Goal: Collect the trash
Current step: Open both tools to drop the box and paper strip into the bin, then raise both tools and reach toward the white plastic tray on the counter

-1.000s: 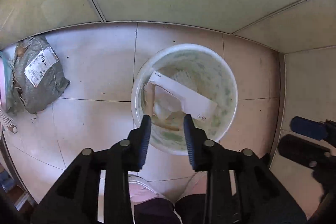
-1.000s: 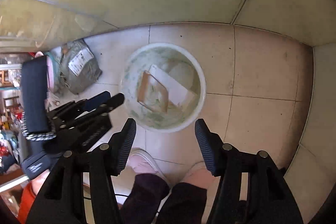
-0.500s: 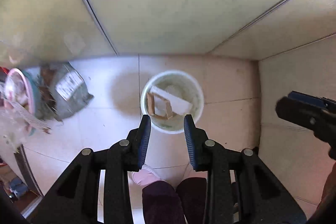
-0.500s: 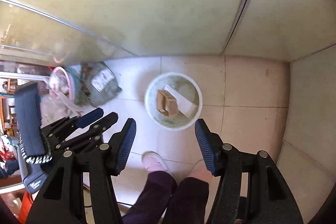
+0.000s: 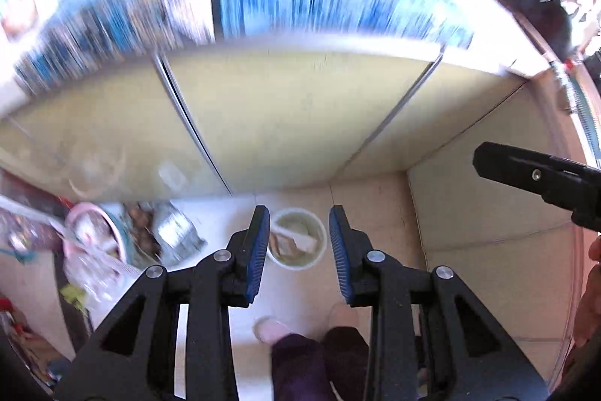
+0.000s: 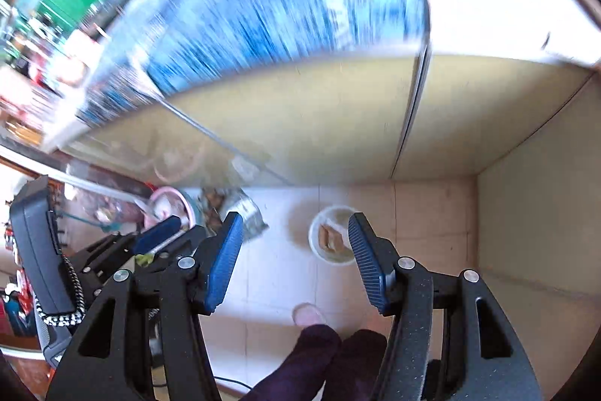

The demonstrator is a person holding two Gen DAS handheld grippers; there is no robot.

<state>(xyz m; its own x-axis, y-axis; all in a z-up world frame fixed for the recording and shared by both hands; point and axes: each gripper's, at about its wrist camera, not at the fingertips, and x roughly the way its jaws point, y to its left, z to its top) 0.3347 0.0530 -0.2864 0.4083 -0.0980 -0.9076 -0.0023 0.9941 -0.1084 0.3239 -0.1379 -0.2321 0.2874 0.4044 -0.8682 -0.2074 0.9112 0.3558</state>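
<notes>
A pale green round bin (image 5: 296, 238) stands on the tiled floor far below, holding a white paper strip and a brown cardboard piece (image 5: 284, 244). It also shows in the right wrist view (image 6: 331, 239). My left gripper (image 5: 299, 250) is open and empty, high above the bin. My right gripper (image 6: 291, 260) is open wide and empty, also high above the floor. The left gripper shows at the left of the right wrist view (image 6: 157, 237), and the right gripper at the right edge of the left wrist view (image 5: 533, 175).
A grey parcel bag (image 5: 174, 232) and a pink basin (image 5: 95, 232) with clutter lie left of the bin. Yellow cabinet doors (image 5: 300, 115) rise behind it under a blurred blue-patterned top. The person's feet (image 5: 270, 329) stand in front of the bin.
Both grippers have risen far above the bin, which now looks much smaller. The views have tilted up to show the blurred top above the cabinet. Both grippers stay open.
</notes>
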